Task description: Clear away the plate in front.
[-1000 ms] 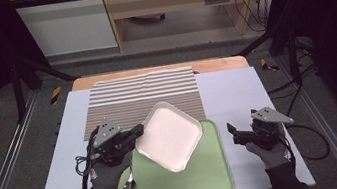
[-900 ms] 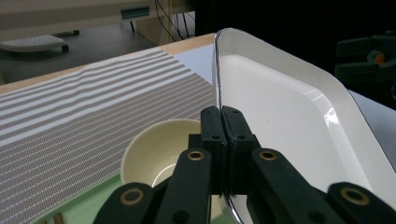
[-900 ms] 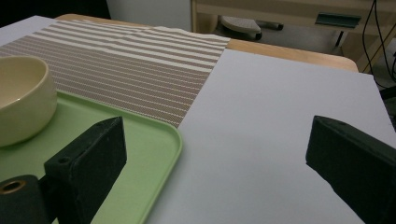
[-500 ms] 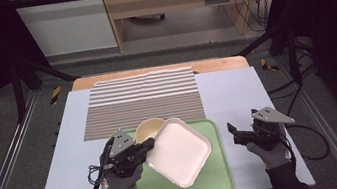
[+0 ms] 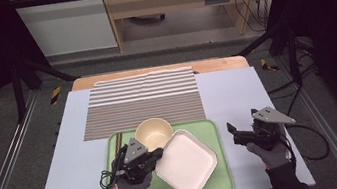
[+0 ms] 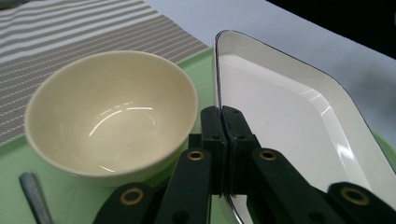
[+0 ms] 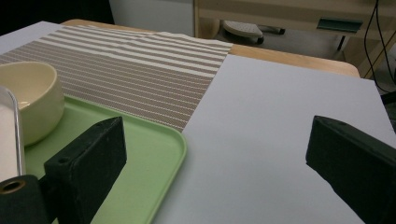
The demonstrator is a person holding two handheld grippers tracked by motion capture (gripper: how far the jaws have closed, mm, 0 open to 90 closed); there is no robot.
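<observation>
Your left gripper [image 5: 157,157] is clamped on the rim of the white square plate [image 5: 186,163], which sits over the green tray [image 5: 216,133] turned like a diamond, one corner toward you and one toward the striped mat [image 5: 143,100]. In the left gripper view the plate tilts, its pinched edge raised. The cream bowl [image 5: 153,132] stands just beside that edge, with a grey handle [image 6: 35,197] next to it. Your right gripper [image 5: 233,134] hovers over the pale blue table cover [image 5: 237,94], jaws apart, beside the tray. Dark floor and frame rails surround the table.
</observation>
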